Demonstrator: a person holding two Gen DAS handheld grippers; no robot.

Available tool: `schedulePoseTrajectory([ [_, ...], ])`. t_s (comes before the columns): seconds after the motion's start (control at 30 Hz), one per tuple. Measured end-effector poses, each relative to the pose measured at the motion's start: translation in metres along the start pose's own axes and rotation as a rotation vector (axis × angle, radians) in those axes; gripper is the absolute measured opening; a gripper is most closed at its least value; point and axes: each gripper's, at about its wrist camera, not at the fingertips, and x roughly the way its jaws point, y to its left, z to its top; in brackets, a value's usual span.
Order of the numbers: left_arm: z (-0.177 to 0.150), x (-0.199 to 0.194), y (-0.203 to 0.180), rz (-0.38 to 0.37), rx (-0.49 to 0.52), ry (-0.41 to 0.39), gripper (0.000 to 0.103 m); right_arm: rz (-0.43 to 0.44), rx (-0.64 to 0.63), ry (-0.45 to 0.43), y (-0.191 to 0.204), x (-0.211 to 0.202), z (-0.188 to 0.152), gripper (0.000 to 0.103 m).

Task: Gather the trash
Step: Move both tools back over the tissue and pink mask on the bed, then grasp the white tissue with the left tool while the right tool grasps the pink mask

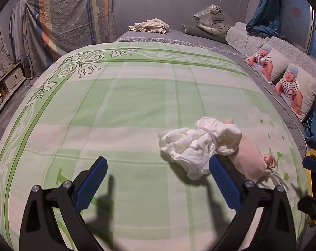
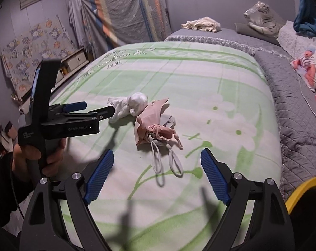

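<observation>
A crumpled white tissue wad point(image 1: 199, 144) lies on the green and white blanket point(image 1: 116, 108). Beside it lies a pink face mask point(image 1: 251, 159) with white ear loops. My left gripper point(image 1: 158, 179) is open and empty, its right finger just short of the wad. In the right wrist view the wad point(image 2: 128, 105) and the masks point(image 2: 155, 125) with loops point(image 2: 166, 161) lie ahead of my open, empty right gripper point(image 2: 156, 175). My left gripper point(image 2: 91, 107) shows there from the side, its tip at the wad.
A yellow-rimmed bin point(image 2: 304, 196) sits at the bed's right edge, also seen in the left wrist view point(image 1: 312, 156). Baby-print pillows point(image 1: 283, 79), a plush tiger point(image 1: 214, 21) and a cream cloth point(image 1: 149, 26) lie on the grey bed behind. A low cabinet point(image 2: 74, 60) stands left.
</observation>
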Motion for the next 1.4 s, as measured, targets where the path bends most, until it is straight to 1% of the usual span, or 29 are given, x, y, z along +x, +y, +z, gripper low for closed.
schedulePoseTrajectory([
  [0.3, 0.004, 0.019, -0.003, 0.009, 0.031, 0.051, 0.095, 0.018, -0.030, 0.064, 0.003, 0.035, 0.007, 0.077],
  [0.43, 0.011, 0.030, -0.006, 0.033, 0.058, 0.065, 0.095, 0.030, -0.037, 0.092, 0.003, 0.050, 0.011, 0.077],
  [0.63, 0.025, 0.047, -0.011, 0.061, 0.086, 0.085, 0.095, 0.038, -0.046, 0.108, 0.001, 0.066, 0.024, 0.076],
  [0.93, 0.051, 0.071, -0.018, 0.076, 0.101, 0.098, 0.094, 0.065, -0.073, 0.159, -0.001, 0.091, 0.036, 0.059],
  [1.0, 0.057, 0.075, -0.020, 0.078, 0.101, 0.100, 0.092, 0.076, -0.084, 0.165, -0.001, 0.092, 0.039, 0.055],
  [1.07, 0.062, 0.080, -0.021, 0.080, 0.099, 0.102, 0.089, 0.085, -0.090, 0.173, 0.000, 0.094, 0.040, 0.052],
  [1.2, 0.074, 0.088, -0.028, 0.090, 0.105, 0.096, 0.088, 0.101, -0.089, 0.183, -0.001, 0.096, 0.042, 0.046],
  [1.27, 0.079, 0.092, -0.033, 0.092, 0.110, 0.090, 0.083, 0.104, -0.091, 0.189, -0.001, 0.097, 0.042, 0.043],
  [1.3, 0.082, 0.094, -0.036, 0.095, 0.114, 0.088, 0.081, 0.106, -0.091, 0.188, -0.001, 0.097, 0.042, 0.038],
  [1.33, 0.084, 0.096, -0.037, 0.098, 0.117, 0.086, 0.076, 0.112, -0.088, 0.187, -0.001, 0.095, 0.042, 0.036],
  [1.37, 0.086, 0.098, -0.041, 0.101, 0.122, 0.086, 0.070, 0.120, -0.084, 0.190, -0.002, 0.095, 0.042, 0.031],
  [1.4, 0.088, 0.099, -0.042, 0.103, 0.126, 0.085, 0.066, 0.124, -0.083, 0.194, -0.002, 0.094, 0.041, 0.027],
])
